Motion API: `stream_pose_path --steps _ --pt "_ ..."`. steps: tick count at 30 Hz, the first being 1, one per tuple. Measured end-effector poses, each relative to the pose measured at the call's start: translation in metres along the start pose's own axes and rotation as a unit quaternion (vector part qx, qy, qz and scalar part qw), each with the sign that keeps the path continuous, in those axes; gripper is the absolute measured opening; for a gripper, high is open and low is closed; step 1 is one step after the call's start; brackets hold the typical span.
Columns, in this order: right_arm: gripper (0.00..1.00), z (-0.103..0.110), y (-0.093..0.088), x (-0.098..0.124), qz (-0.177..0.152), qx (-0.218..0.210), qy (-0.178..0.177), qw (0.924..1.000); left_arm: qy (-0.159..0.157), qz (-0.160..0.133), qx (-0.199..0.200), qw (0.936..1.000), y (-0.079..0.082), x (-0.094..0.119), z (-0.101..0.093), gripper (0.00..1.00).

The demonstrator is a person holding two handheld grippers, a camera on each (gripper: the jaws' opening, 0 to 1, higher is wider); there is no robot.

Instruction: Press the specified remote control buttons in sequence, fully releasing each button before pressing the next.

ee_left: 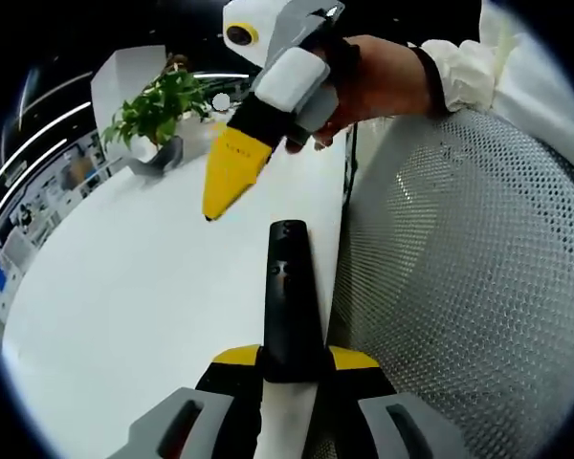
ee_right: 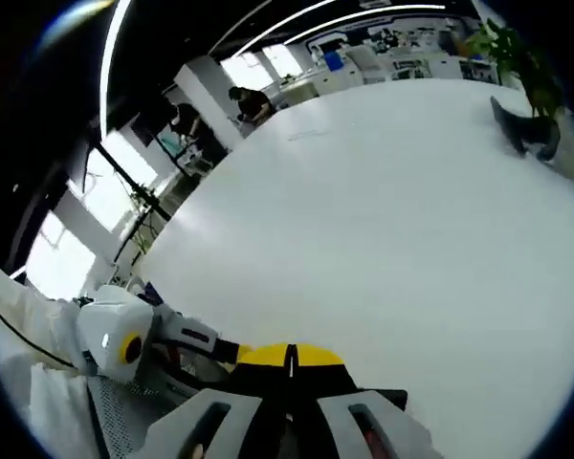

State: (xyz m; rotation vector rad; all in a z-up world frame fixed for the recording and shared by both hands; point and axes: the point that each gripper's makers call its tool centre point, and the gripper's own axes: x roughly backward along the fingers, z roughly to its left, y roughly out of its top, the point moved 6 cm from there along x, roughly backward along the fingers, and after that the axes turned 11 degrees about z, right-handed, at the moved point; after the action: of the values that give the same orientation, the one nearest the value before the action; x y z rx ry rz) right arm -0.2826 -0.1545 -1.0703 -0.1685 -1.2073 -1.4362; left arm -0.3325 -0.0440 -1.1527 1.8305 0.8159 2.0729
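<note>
The left gripper pinches a black remote control between its fingers, above the white surface. Beyond the remote, the right gripper hovers with fingers pressed together. Right of the remote stands a mesh chair.

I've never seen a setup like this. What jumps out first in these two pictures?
In the left gripper view, a slim black remote control is pinched in the left claw and points out over a big white table. Above it hangs the right claw, its yellow tips closed to a point, held by a person's hand. A leafy potted plant stands at the table's far side, and a grey mesh chair back sits beside the remote.
</note>
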Motion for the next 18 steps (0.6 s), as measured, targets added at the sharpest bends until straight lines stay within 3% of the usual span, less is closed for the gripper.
stream_pose_path --steps 6,9,11,13,15,18 --pt "0.01 -0.001 0.010 0.027 -0.075 0.037 -0.055 0.9950 0.000 -0.001 -0.001 1.0000 0.000 0.000 0.000 0.25" --pt "0.10 -0.001 0.012 0.042 -0.115 0.048 -0.083 0.9888 0.001 -0.001 -0.002 1.0000 0.000 0.000 0.000 0.25" --pt "0.19 -0.004 0.012 0.055 -0.140 0.059 -0.120 0.9811 0.001 -0.001 -0.002 1.0000 0.000 0.000 0.000 0.25" --pt "0.19 -0.009 0.008 0.062 -0.136 0.056 -0.151 0.9774 0.000 -0.001 -0.003 1.0000 0.000 0.000 0.000 0.25" --pt "0.19 -0.009 0.005 0.068 -0.143 0.047 -0.157 0.9760 0.001 -0.001 -0.005 1.0000 0.000 0.000 0.000 0.25" --pt "0.34 -0.012 0.002 0.075 -0.166 0.044 -0.170 0.9703 0.004 -0.001 -0.013 0.9999 0.001 -0.001 -0.001 0.25"
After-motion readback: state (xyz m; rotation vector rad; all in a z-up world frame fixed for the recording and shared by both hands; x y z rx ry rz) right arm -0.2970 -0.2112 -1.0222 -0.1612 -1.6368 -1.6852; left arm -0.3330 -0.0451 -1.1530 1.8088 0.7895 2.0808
